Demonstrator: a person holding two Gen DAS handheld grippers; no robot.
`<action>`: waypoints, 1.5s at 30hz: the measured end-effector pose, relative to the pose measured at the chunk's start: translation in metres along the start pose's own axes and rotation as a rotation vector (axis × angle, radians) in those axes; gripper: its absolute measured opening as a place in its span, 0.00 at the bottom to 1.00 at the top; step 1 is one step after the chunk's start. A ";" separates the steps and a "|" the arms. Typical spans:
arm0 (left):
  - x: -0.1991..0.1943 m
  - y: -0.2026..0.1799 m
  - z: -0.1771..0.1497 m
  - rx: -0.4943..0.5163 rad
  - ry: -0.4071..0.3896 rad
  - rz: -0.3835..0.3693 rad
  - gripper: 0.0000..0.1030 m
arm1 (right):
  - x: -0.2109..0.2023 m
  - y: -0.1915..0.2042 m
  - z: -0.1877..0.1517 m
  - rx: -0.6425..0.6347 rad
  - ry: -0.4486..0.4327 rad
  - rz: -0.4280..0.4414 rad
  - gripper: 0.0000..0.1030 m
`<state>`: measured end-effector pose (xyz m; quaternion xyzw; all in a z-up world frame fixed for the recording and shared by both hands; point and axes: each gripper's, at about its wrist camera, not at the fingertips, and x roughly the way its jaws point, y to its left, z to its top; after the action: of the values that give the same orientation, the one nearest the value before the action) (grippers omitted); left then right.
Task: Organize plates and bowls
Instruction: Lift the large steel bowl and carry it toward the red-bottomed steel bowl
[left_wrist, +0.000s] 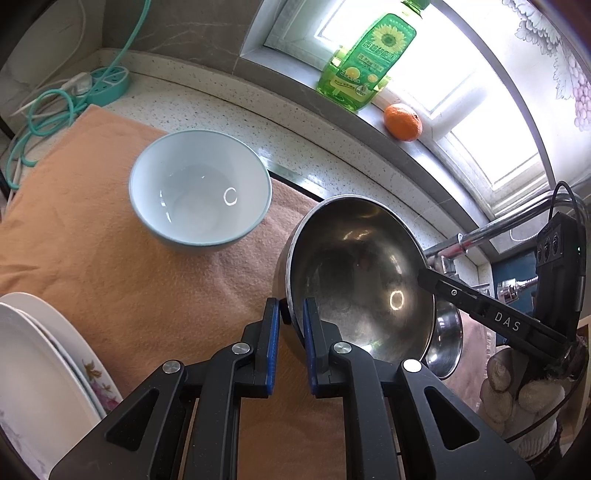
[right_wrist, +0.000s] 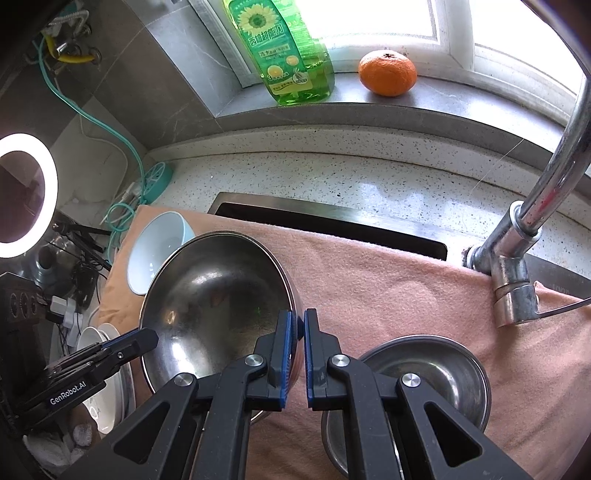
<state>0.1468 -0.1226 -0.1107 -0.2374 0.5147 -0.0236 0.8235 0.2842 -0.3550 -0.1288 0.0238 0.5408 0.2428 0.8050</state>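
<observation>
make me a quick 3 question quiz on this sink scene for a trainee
1. True or false: both grippers clamp the rim of the same steel bowl.
2. Which fruit sits on the windowsill beside the green bottle?
3. Where does the pale blue bowl stand: A on the orange towel, B in the sink, C on the plates?

Key:
1. True: the left gripper and the right gripper each pinch its rim, on opposite sides.
2. An orange.
3. A.
</observation>
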 end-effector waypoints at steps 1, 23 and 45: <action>-0.003 0.001 0.000 0.002 -0.003 0.001 0.11 | -0.001 0.002 -0.001 0.001 -0.002 0.002 0.06; -0.049 0.022 -0.027 0.053 -0.008 -0.022 0.11 | -0.032 0.043 -0.053 0.043 -0.039 0.015 0.06; -0.070 0.044 -0.071 0.131 0.064 -0.048 0.11 | -0.045 0.065 -0.136 0.165 -0.053 0.018 0.07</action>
<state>0.0436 -0.0901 -0.0955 -0.1945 0.5323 -0.0843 0.8196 0.1272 -0.3472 -0.1270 0.1012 0.5373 0.2038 0.8121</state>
